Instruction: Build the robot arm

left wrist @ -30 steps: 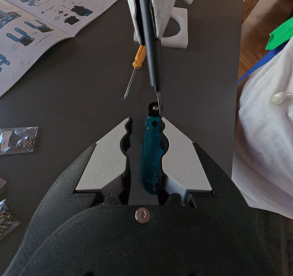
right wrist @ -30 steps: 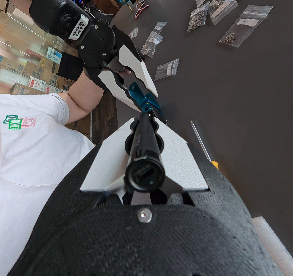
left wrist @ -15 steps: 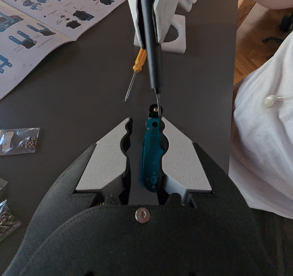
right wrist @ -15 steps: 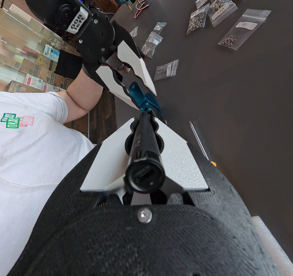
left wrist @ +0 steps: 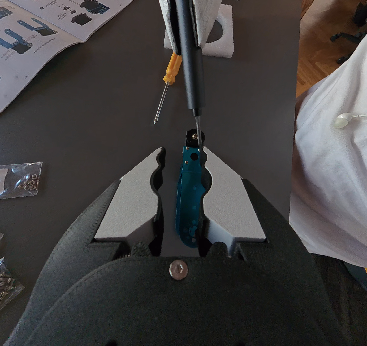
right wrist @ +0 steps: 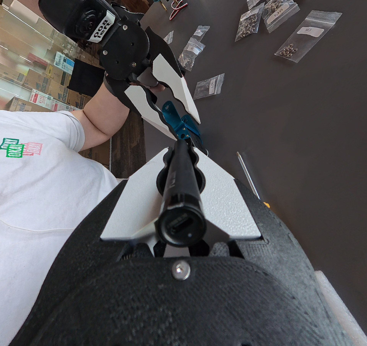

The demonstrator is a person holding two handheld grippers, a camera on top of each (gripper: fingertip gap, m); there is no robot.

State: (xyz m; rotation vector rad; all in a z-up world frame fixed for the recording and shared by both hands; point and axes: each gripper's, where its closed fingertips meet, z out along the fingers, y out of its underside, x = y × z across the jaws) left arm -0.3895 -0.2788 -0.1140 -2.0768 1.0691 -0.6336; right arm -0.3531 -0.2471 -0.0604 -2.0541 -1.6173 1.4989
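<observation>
Little has shifted since the earlier frames: the driver's point(left wrist: 191, 62) bit has slid slightly to the right of the screw head on the black servo point(left wrist: 193, 136) and now reaches the bracket's point(left wrist: 188, 193) top right corner, while the person's white shirt point(left wrist: 327, 167) has drifted; the bracket lies as before.

The left gripper point(left wrist: 181, 151) has its fingers point(left wrist: 224, 193) parted; the teal bracket rests against the right one only, with a clear gap to the left one, so it seems propped rather than pinched, though the contact is partly hidden.
The right gripper point(right wrist: 181, 149) has its fingers closed around the black driver, held lengthwise.

The bracket is thin sheet metal, stiff, light and smooth, likely to twist or slip under the bit; its flat sides near the servo end offer the best hold.

An orange screwdriver point(left wrist: 168, 78) lies on the dark surface point(left wrist: 99, 117) just beside the driver; a manual point(left wrist: 39, 18), white foam point(left wrist: 222, 32) and bags of hardware point(right wrist: 305, 38) lie well apart.
</observation>
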